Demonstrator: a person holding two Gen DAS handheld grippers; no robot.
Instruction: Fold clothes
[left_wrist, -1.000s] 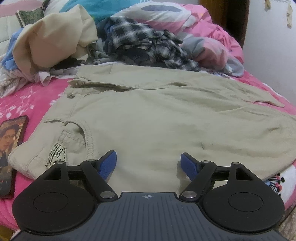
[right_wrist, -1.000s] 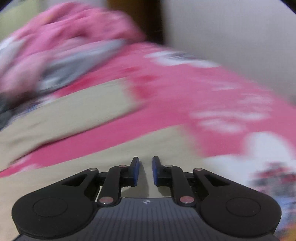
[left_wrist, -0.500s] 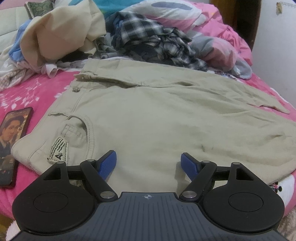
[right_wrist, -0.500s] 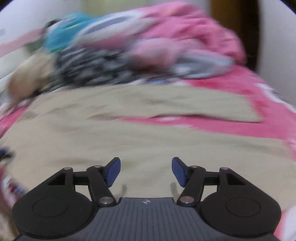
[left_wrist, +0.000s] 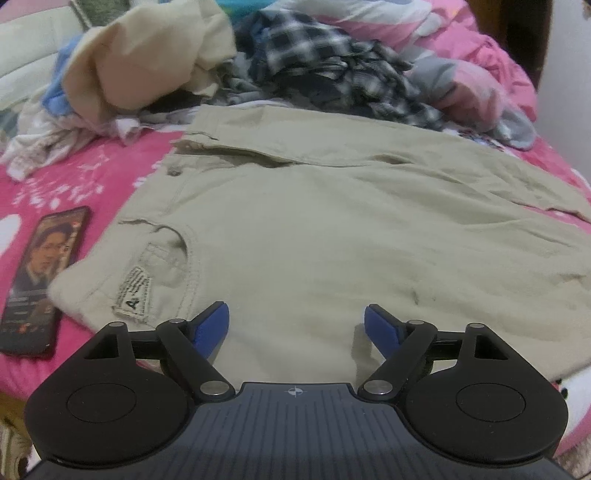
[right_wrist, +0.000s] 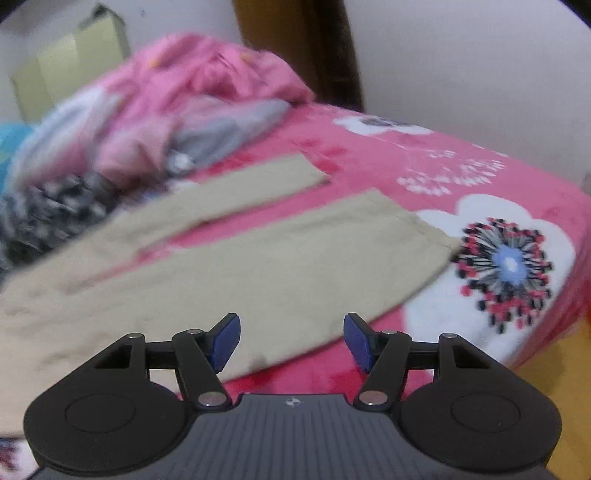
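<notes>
Since a second ago the right gripper (right_wrist: 291, 341) has swung across the bed, from blurred pink cover to the leg end of the khaki trousers (left_wrist: 332, 236). Its jaws, near-clenched then, have just been opening and now stand apart, nothing between them. Left gripper (left_wrist: 296, 328) barely shifted; jaws have just been opening a little wider, empty, hovering over the seat area near the bed's near edge.

Reading: both hands released and repositioning, likely for a lengthwise fold, one leg onto the other. No grasp yet.

Trousers lie spread flat on the pink bedspread (right_wrist: 461, 147). Waistband toward the left side, button and pocket label up. Two legs run out toward the right side, a strip of pink between them, hems (right_wrist: 417, 225) near the flower print. Few creases. Unfolded clothes pile (left_wrist: 295, 62) touches the far leg. Phone (left_wrist: 40, 277) just beside the waistband.
</notes>
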